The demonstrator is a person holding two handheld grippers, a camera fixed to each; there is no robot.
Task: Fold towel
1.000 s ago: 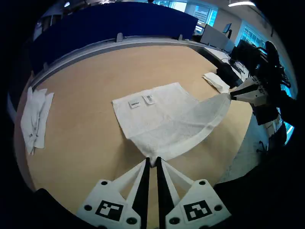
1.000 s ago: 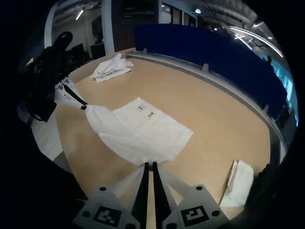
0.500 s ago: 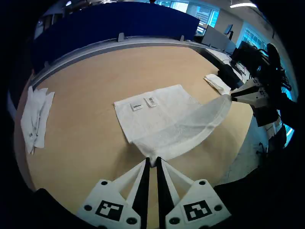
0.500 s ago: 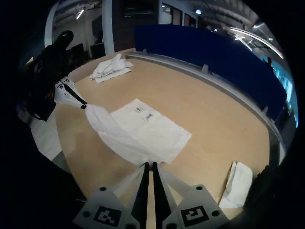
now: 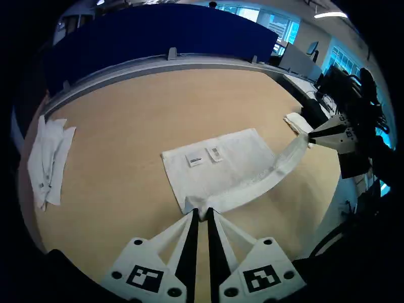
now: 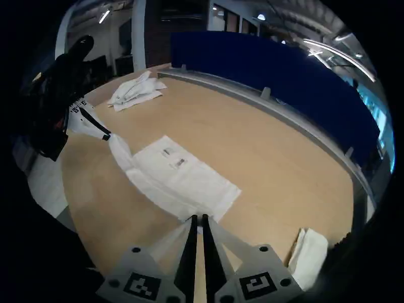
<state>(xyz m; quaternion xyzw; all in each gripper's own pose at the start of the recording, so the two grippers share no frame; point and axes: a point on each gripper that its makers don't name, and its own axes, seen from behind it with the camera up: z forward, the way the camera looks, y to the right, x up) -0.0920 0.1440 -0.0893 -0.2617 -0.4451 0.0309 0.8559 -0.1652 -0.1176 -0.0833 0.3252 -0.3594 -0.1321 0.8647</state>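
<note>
A white towel (image 5: 222, 161) with two small labels lies on the wooden table (image 5: 131, 116), its near edge lifted into a taut strip. My left gripper (image 5: 202, 214) is shut on one corner of that edge. In the left gripper view the right gripper (image 5: 310, 137) pinches the other corner at the right. In the right gripper view the same towel (image 6: 187, 179) spreads ahead of my right gripper (image 6: 197, 218), which is shut on its corner. The left gripper (image 6: 107, 136) holds the far corner at the left, with a dark-sleeved hand behind it.
A pile of white towels (image 5: 48, 156) lies at the table's left end, seen again as towels (image 6: 134, 92) far back. A folded towel (image 6: 308, 255) rests near the right edge. A blue partition (image 5: 151, 35) runs behind the table. Office desks stand beyond.
Both grippers have drawn the held edge lower and tighter, so the raised flap has narrowed into a thin strip. The flat part of the towel looks farther off.
</note>
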